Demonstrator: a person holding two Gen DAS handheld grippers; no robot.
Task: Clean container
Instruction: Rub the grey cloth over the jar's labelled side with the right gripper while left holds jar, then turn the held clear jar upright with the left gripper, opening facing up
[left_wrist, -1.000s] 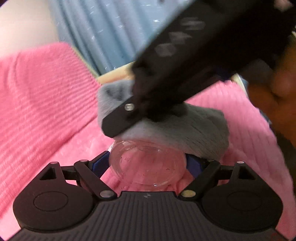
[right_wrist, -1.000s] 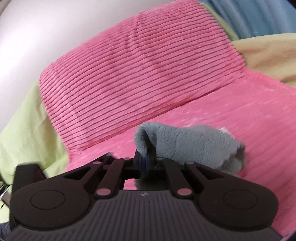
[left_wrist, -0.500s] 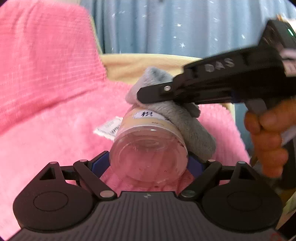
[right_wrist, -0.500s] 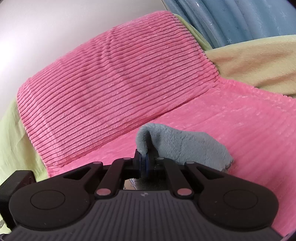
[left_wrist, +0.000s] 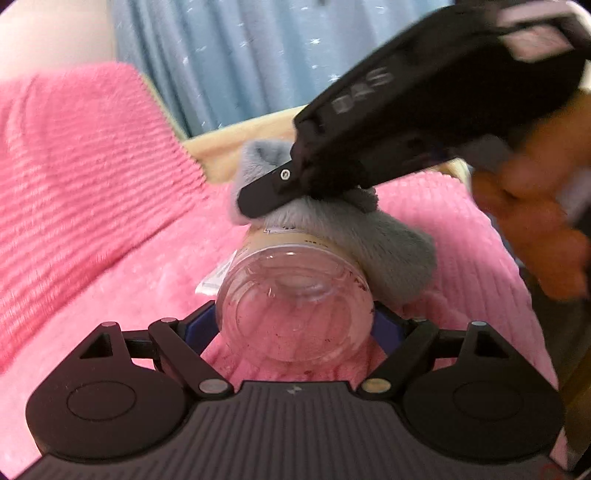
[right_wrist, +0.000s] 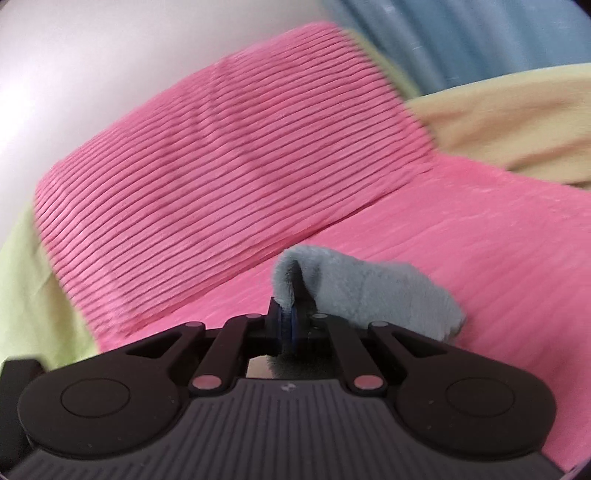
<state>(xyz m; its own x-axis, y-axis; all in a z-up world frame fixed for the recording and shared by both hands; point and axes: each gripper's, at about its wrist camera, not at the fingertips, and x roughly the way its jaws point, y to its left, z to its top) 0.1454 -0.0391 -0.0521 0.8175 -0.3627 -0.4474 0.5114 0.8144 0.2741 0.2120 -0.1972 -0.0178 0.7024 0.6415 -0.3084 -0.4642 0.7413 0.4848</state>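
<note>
The left gripper (left_wrist: 295, 325) pinches a clear jar (left_wrist: 293, 310) by its base end, one blue pad on each side of the glass. The jar's long axis runs straight ahead of that gripper, along its fingers and away from its camera, so the round bottom faces the lens and the labelled wall and the mouth end point forward. The mouth itself is hidden.

The right gripper (left_wrist: 258, 199) comes in from the upper right, held in a person's hand (left_wrist: 532, 221). Its jaws are pressed together on a fold of grey cloth (left_wrist: 354, 236); in its own view the cloth (right_wrist: 369, 291) bunches just ahead of the closed pads and trails off to the right. The cloth lies draped over the jar's upper and right-hand wall, touching it, just beyond the left gripper's fingers. The right gripper lies across the jar's axis, not along it.

That crossing is what the next stroke depends on. I judge this to be mid-wipe on the outer wall: the right gripper does the rubbing, the left only steadies. A stroke along the axis would run toward or away from the left gripper; a stroke round the wall needs the jar turned in the left grip. Dark specks show through the glass near the base, so I judge cleaning unfinished.

Pink ribbed bedding (left_wrist: 92, 192) lies below both.
</note>
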